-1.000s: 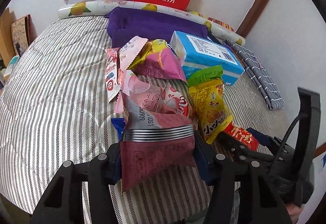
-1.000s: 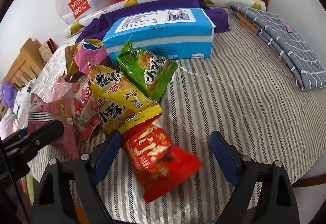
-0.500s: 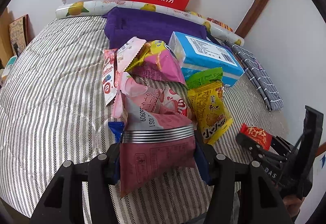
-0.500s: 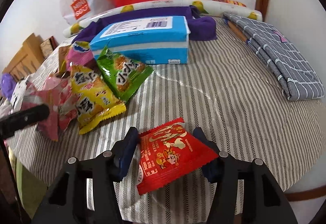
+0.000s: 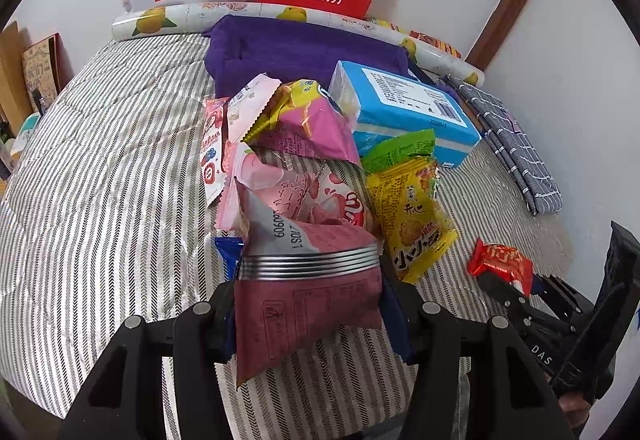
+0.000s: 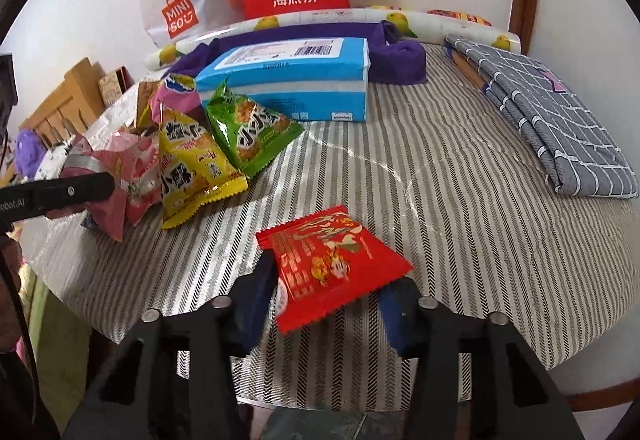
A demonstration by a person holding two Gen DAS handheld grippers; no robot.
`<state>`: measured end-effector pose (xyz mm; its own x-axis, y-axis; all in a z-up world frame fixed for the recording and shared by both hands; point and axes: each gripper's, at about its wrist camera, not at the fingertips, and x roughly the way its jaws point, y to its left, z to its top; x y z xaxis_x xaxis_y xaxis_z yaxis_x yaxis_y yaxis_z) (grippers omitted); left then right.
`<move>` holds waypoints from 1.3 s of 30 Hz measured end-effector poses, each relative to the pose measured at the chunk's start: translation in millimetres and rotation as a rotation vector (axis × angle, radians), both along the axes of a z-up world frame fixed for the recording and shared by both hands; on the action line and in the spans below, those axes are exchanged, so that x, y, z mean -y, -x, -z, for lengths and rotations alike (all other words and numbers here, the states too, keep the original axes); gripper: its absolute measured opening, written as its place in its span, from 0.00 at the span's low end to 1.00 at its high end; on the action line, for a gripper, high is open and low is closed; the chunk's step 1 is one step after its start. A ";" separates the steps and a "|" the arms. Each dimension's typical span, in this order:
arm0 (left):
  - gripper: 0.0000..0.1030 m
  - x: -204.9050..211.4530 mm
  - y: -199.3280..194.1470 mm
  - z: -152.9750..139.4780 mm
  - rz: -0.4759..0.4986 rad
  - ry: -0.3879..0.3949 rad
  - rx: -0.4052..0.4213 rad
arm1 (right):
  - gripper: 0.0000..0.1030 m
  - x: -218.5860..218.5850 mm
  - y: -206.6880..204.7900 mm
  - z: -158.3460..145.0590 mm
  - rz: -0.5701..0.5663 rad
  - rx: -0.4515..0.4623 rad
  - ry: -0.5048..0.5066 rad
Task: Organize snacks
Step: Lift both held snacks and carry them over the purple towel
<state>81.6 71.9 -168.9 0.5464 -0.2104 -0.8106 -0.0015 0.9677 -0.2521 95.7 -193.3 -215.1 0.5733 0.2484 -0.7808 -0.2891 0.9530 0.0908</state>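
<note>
Over the striped surface (image 6: 460, 176), near its front edge: left gripper (image 5: 312, 300) pinching a maroon snack packet (image 5: 304, 304), right gripper (image 6: 324, 292) pinching a red snack packet (image 6: 332, 264). Behind, heaped together: yellow packet (image 6: 192, 168), green packet (image 6: 252, 128), pink packets (image 5: 308, 128), against a blue box (image 6: 288, 80).
</note>
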 end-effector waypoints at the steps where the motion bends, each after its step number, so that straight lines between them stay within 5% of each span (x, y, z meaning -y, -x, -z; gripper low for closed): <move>1: 0.52 0.1 1.3 -3.4 0.001 0.003 0.005 | 0.42 0.4 -0.3 -1.6 -0.003 0.003 -0.011; 3: 0.52 -0.3 3.0 -9.8 0.001 0.007 0.012 | 0.36 -0.3 0.1 -5.2 -0.012 0.013 -0.026; 12: 0.52 -3.8 4.4 -42.3 -0.009 0.013 0.053 | 0.36 -1.4 -2.0 -20.8 -0.023 0.042 -0.049; 21: 0.52 -4.4 -10.1 -76.0 -0.014 0.013 0.102 | 0.36 -1.0 -5.0 -68.7 -0.022 0.145 -0.064; 39: 0.52 -3.4 -90.0 -118.5 0.012 0.018 0.151 | 0.36 -22.4 -79.9 -135.7 -0.013 0.231 -0.076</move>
<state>171.6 75.4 -50.4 0.6591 -0.2315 -0.7156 0.0490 0.9626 -0.2663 175.6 -170.9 -79.4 0.7310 0.3099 -0.6079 -0.3226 0.9420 0.0924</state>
